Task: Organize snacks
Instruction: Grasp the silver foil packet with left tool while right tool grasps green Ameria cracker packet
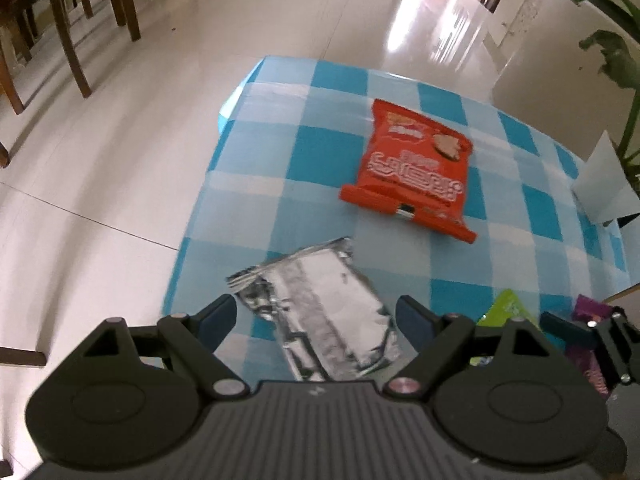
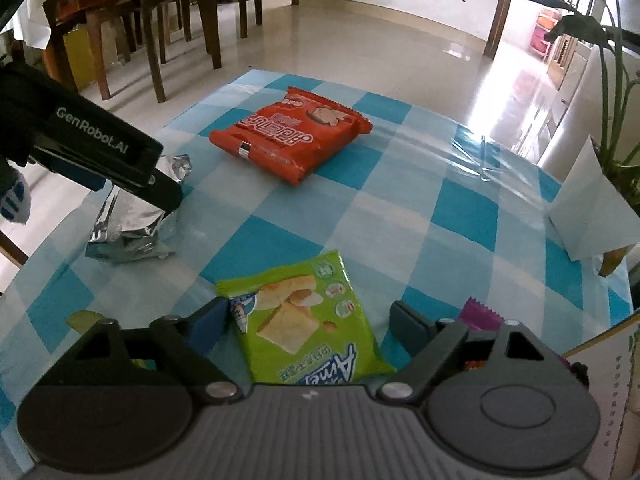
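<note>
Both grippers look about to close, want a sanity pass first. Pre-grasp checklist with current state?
1. left gripper jaws apart: ok.
2. silver packet between the left fingers: ok, though whether the pads touch it cannot tell.
3. right gripper jaws apart: ok.
4. green packet between the right fingers: ok; the left pad sits at its edge, the right pad stands clear.
5. red packet clear of both grippers: ok, lying alone farther back on the checked tablecloth.
6. purple wrapper clear of the right finger: cannot tell, it lies right behind it.
</note>
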A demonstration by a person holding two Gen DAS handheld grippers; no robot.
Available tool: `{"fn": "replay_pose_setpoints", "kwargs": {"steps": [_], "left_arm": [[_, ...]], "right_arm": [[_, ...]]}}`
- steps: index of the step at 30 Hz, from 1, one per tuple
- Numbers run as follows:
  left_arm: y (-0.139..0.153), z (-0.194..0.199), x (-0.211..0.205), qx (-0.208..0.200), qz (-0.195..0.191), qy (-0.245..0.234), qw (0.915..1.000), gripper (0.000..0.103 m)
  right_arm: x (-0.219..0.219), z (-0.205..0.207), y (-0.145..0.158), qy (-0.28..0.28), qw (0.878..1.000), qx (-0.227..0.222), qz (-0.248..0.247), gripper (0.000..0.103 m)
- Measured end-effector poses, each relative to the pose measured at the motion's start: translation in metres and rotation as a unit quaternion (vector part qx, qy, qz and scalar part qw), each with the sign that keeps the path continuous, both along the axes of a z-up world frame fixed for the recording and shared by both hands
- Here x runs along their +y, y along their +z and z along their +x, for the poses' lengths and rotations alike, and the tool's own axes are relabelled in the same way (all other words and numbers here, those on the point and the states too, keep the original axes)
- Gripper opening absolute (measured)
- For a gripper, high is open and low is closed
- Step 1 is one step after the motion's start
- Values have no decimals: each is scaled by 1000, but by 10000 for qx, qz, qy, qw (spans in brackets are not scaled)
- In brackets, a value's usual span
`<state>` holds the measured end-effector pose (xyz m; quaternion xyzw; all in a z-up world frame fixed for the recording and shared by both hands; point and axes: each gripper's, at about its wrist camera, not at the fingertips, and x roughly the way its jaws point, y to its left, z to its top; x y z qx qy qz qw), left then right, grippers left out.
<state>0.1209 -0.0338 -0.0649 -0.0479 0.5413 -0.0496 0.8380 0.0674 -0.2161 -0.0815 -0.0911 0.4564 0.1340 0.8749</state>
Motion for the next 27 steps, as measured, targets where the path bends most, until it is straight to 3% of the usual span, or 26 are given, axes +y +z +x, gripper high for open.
{"fn": "replay_pose_setpoints", "kwargs": {"steps": [4,10,13,15,17,20,27], "left_arm": [[-1,-3,-13,-47,-49,-163,9998,87],[-16,-3,-19,-43,464,-46,9989,82],[-18,-6,-16,-106,366,-16,9993,76],[-16,-8,-16,-189,319,-102,9993,65],[-13,-9,-12,-191,109,-97,9997,60],[-10,-10,-10,-202,-101,-115,9997,59],[3,-18,-16,-462,-115,-346,9983,59]], "right_arm": [[-5,1,3,-124,9999,-69,33,69],[-5,1,4,-169,9997,-143,36,61],[-5,-1,5,-186,9997,-176,63,57],[-6,-2,6,-217,9995,-175,114,57],[-7,-3,7,-280,9993,-172,154,56],[-7,-4,9,-337,9990,-195,209,56],[-10,-9,26,-534,9969,-356,457,56]]}}
